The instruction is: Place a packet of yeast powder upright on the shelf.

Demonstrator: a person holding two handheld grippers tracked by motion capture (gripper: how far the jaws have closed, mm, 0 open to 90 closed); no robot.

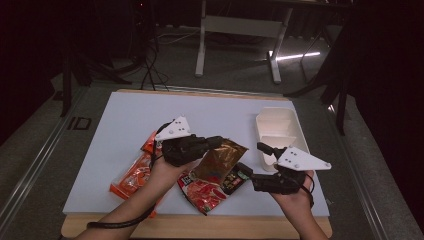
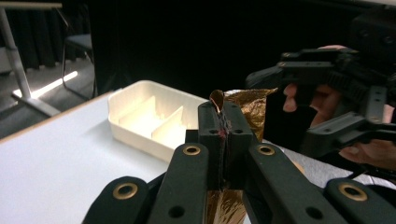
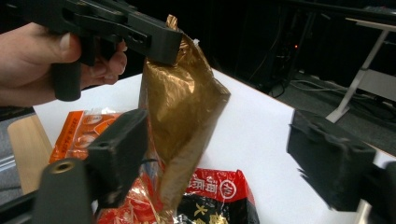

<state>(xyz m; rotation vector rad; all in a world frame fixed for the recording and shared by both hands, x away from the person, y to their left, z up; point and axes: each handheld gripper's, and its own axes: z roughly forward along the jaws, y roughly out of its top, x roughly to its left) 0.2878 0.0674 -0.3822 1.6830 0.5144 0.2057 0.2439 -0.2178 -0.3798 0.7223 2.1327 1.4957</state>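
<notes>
A: Since the left tongs (image 1: 216, 142) pinch the gold bag (image 1: 220, 159) by its top, it hangs clear above the worktop's (image 1: 125, 130) near edge.
B: Right tongs (image 1: 252, 170) released, beside it; tray (image 1: 280, 131) waits at the right edge.

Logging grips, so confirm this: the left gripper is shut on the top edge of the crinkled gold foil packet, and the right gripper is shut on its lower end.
Not quite. The right gripper is open; the right gripper view shows its fingers apart beside the crinkled gold foil packet. The left gripper is indeed shut on its top edge.
</notes>
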